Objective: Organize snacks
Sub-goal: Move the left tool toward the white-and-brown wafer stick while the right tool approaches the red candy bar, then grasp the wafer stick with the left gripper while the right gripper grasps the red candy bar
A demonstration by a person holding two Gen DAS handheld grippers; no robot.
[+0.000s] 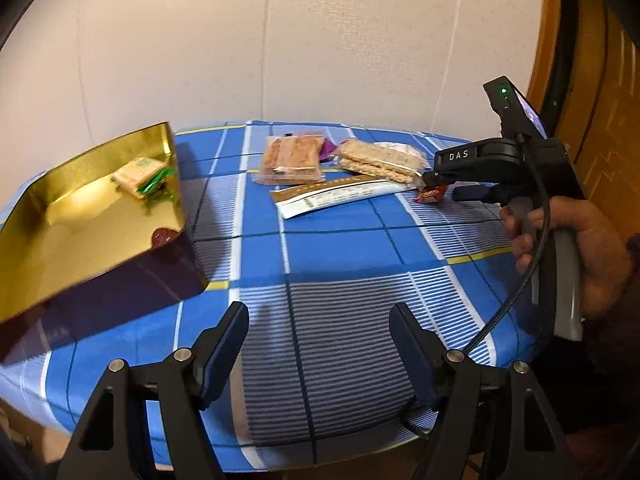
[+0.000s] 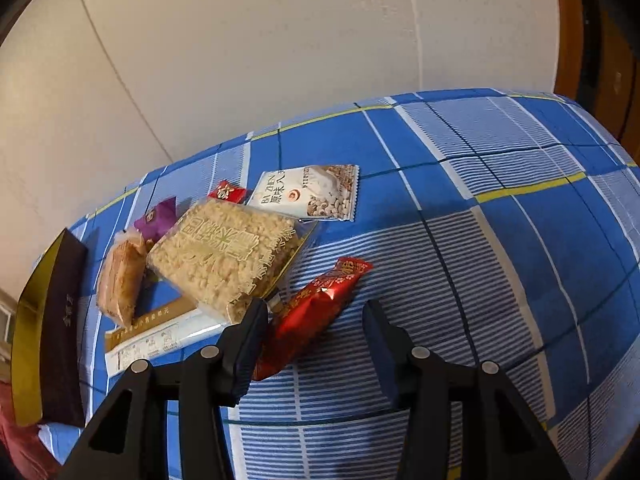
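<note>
**Snacks mostly still outside the box**

The right claw hangs parted and empty over the red packet; the left claw is wide, empty. One cracker pack lies in the box; the rest crowd the worktop.

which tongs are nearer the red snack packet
Right. The right tongs are open right at the red snack packet, one finger against its end. The left tongs hang open over bare cloth, well short of it.
</note>
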